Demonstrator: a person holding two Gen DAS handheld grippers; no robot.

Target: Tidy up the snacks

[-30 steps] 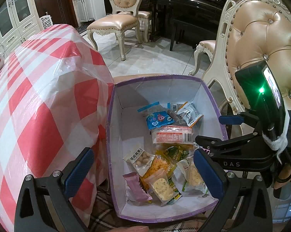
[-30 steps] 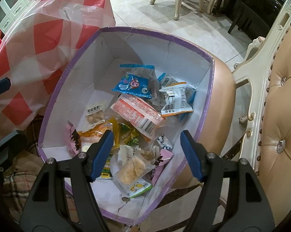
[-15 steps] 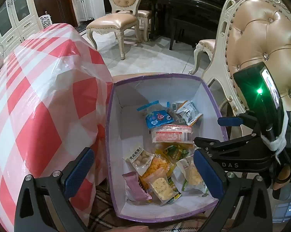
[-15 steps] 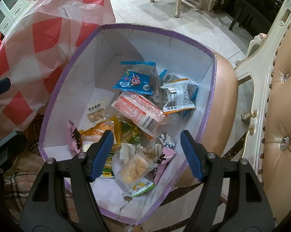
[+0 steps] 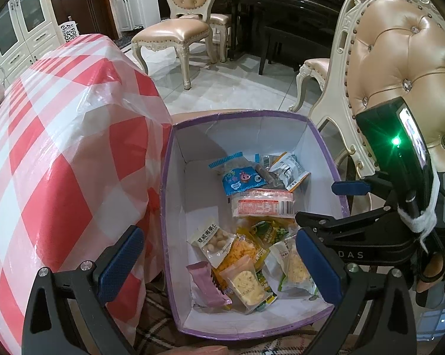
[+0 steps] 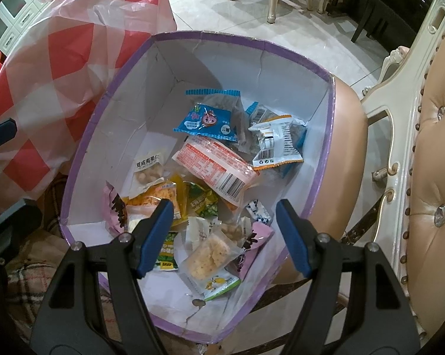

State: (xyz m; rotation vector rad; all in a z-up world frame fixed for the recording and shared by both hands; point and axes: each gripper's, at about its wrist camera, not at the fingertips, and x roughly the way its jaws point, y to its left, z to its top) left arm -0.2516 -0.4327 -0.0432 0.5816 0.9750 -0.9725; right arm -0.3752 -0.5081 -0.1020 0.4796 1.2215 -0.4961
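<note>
Two hand-held grippers hang over a purple-rimmed box of snacks that sits on the tan seat of a tufted chair. Seen from the right wrist, the right hand-held gripper stands wide open at the lower centre of the frame, its blue pads clear of every packet and nothing between them. Under it, at the near end of the box, lies a clear packet holding a pale crumbly cake. Toward the middle of the frame a red-and-white barcoded packet lies aslant, a blue cartoon-printed packet above it and a white-and-orange packet to its right. A small bag of pale nuts rests against the left wall.

Seen from the left wrist, the left hand-held gripper is likewise open and empty at the bottom of the frame, its left pad over the cloth and its right pad over the box. A pink bar wrapper lies in the box between them. A red-and-white checked cloth covers the counter filling the left of both frames, its drape touching the box's left wall.
</note>
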